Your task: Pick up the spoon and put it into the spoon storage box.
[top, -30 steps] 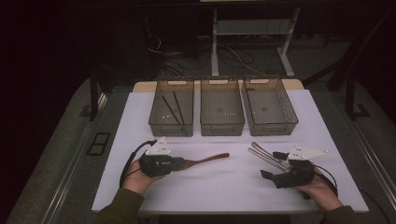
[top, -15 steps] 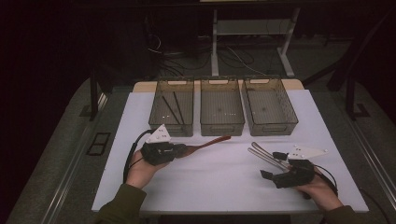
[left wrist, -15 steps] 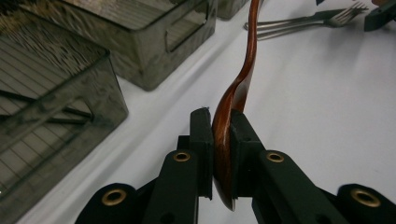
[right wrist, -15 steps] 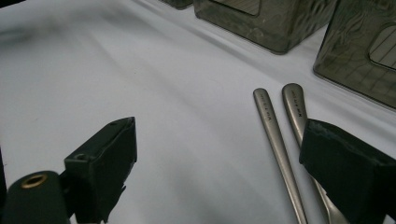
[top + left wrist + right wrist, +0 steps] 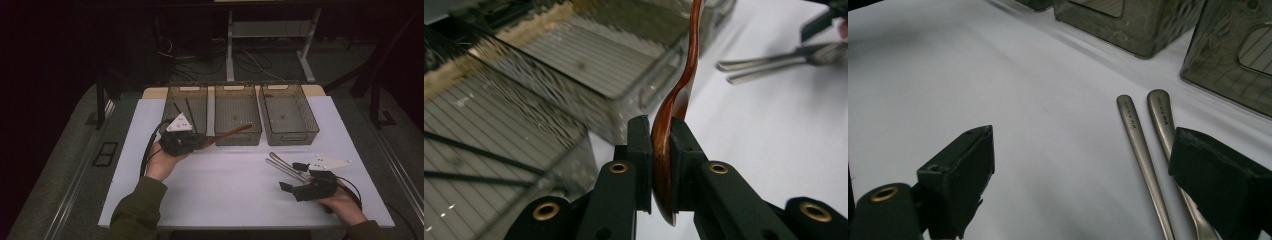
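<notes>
Left gripper (image 5: 197,141) has lifted off the table and gone forward toward the bins since the earlier frames, taking the reddish-brown wooden spoon (image 5: 231,133) with it; right gripper (image 5: 296,179) hasn't moved. Left jaws are clamped tight on the spoon's bowl end, pads pressing both sides in the left gripper view (image 5: 659,165), spoon (image 5: 676,97) edge-on between them. Handle sticks out past the jaws, angled up, its far end over the front edge of the middle clear plastic bin (image 5: 238,120). Spoon is off the white tabletop (image 5: 220,190), held in the air just in front of the bins. Left hand (image 5: 161,162) wraps the gripper body, olive sleeve behind.

Right gripper rests low at the near right of the table, jaws spread wide, nothing between the pads (image 5: 1073,175). Two grey metal utensil handles (image 5: 1143,145) lie side by side on the table just by its right jaw; in the high view they (image 5: 285,166) run diagonally out from the gripper.

Left clear plastic bin (image 5: 187,92) has two dark thin sticks (image 5: 184,109) lying in it. Right clear plastic bin (image 5: 289,112) sits beside the middle one, all three in a row at the far edge.
</notes>
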`<state>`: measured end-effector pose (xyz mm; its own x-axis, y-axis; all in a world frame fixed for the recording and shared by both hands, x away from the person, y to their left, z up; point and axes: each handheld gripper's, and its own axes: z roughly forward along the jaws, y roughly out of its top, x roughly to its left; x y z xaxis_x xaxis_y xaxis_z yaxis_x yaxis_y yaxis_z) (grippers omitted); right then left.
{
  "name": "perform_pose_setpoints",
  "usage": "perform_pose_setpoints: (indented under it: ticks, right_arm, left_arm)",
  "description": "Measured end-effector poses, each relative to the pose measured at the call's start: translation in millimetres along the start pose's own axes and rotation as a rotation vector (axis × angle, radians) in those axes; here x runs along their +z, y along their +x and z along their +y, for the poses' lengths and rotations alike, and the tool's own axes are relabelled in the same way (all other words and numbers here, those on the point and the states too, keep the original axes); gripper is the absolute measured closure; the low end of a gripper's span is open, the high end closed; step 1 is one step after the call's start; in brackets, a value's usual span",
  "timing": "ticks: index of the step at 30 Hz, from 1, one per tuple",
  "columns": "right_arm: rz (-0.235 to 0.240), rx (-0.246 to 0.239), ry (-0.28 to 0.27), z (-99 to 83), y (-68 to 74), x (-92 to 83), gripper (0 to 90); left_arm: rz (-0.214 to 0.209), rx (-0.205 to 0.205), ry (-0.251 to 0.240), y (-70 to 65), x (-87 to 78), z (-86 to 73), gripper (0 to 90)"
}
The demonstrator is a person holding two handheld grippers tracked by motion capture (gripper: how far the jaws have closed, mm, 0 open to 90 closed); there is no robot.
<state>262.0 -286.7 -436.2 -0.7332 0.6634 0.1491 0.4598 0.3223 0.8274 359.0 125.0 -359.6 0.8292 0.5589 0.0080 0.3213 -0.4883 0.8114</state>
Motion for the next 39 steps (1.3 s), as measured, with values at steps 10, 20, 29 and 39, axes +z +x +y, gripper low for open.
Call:
perform_pose_setpoints:
  ticks: [10,20,29,39]
  right_arm:
    - [-0.001,0.003,0.001,-0.2,-0.5,-0.6,10.5]
    - [-0.003,0.005,-0.005,-0.2,-1.3,-2.5,10.5]
    - [-0.006,0.012,-0.013,-0.8,-3.7,-5.6,10.6]
    - [-0.004,0.011,-0.018,-0.8,-4.0,-6.3,10.5]
  left_arm:
    - [0.082,-0.003,0.025,17.1,22.5,32.4,81.2]
    - [0.142,-0.046,0.055,27.7,61.2,50.4,81.2]
    - [0.194,-0.069,0.112,31.5,90.4,56.4,81.1]
    - [0.191,-0.075,0.152,33.3,102.0,52.9,80.1]
